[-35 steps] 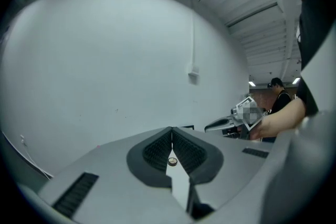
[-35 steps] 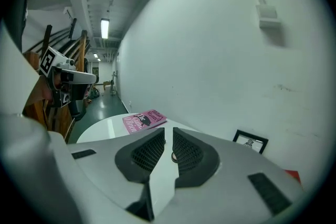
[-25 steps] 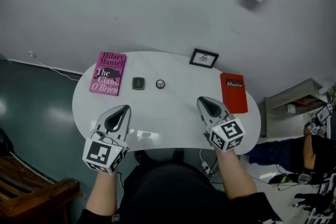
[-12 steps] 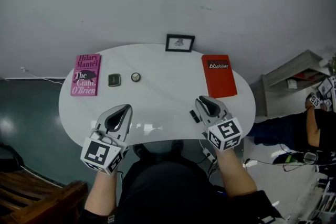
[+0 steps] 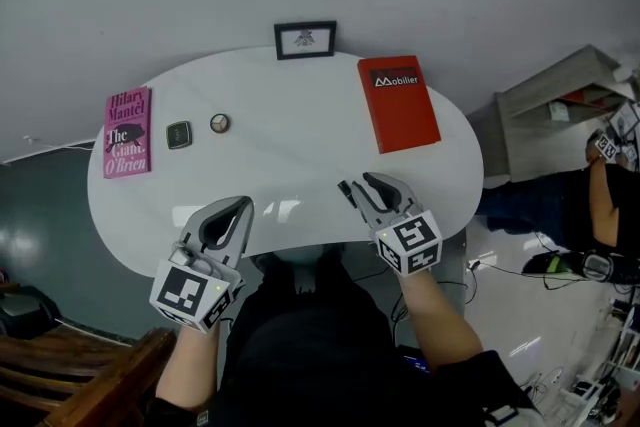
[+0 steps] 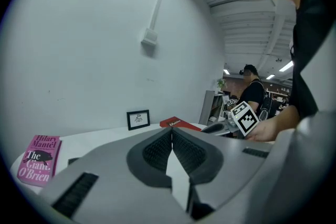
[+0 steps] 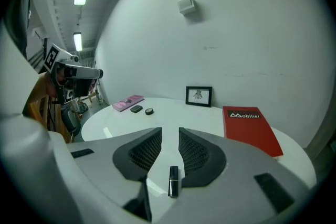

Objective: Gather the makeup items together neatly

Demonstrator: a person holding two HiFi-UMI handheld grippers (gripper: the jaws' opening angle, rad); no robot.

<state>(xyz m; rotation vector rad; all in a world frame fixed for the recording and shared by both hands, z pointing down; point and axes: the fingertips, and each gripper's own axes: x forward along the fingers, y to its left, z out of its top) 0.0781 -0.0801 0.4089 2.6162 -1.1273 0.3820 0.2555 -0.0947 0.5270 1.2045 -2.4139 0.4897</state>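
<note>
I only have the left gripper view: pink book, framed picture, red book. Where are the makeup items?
Observer: Head view shows a dark square compact and a small round pot just right of the pink book.
Operator: Anything on the right side?
Observer: A black lipstick lies on the table between the jaws of the right gripper, which have just been opening; pads off it.
Operator: Near the other two?
Observer: No. It lies at the table's near right edge; they sit on the left side.
</note>
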